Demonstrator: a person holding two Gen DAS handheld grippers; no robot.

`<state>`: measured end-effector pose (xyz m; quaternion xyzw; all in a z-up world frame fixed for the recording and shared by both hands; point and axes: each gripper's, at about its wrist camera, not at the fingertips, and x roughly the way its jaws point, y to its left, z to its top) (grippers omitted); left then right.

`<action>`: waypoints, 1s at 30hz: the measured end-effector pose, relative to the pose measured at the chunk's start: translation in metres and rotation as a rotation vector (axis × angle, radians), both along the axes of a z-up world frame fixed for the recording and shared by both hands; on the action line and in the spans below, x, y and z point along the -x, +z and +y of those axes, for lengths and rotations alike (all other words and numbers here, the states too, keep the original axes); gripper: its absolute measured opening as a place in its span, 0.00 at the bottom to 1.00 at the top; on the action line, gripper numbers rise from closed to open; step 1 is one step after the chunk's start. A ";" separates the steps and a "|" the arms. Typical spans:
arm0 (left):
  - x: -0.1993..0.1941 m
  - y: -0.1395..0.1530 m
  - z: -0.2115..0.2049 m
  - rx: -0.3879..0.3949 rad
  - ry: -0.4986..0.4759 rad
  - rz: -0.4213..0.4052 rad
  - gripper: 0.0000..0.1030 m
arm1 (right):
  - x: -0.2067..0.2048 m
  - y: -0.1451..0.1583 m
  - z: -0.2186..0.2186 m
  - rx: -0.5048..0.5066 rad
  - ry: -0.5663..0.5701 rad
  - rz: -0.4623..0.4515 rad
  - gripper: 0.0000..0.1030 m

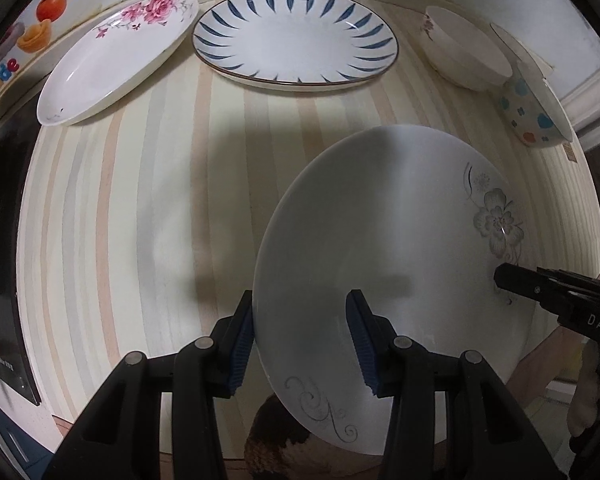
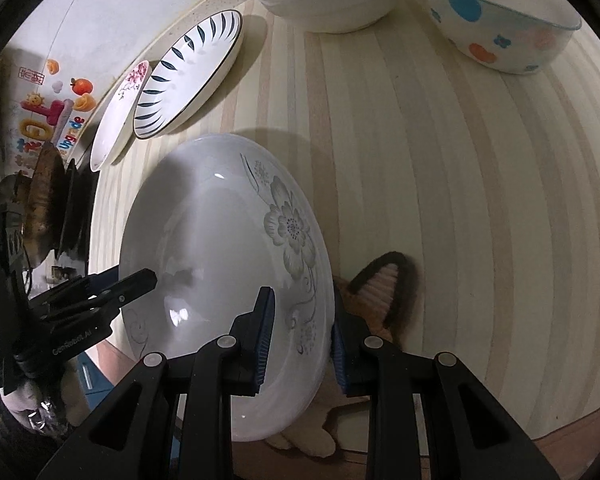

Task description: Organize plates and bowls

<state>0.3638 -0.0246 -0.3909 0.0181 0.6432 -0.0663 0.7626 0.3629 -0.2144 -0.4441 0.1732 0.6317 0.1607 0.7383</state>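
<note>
Left-wrist view showed both hand-held grippers, left and right, apparently pinching the grey-flowered white ceramic plate by its rim; striped bench dishes remained unstacked.

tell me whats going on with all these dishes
A person holds the large white plate with grey flower print by opposite rim edges, one in the left gripper, one in the right gripper, over the striped table. A blue-leaf plate, a pink-rose plate and two bowls sit along the wall.
</note>
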 end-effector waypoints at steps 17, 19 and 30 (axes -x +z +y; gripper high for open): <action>0.004 0.058 0.039 0.004 0.062 -0.096 0.42 | 0.009 0.067 -0.031 0.091 -0.124 -0.068 0.27; -0.005 0.078 0.060 0.003 0.118 -0.143 0.42 | -0.001 0.096 -0.025 0.096 -0.113 -0.124 0.28; -0.104 0.079 0.183 -0.035 0.476 -0.215 0.42 | -0.160 0.140 0.163 0.020 0.180 -0.343 0.45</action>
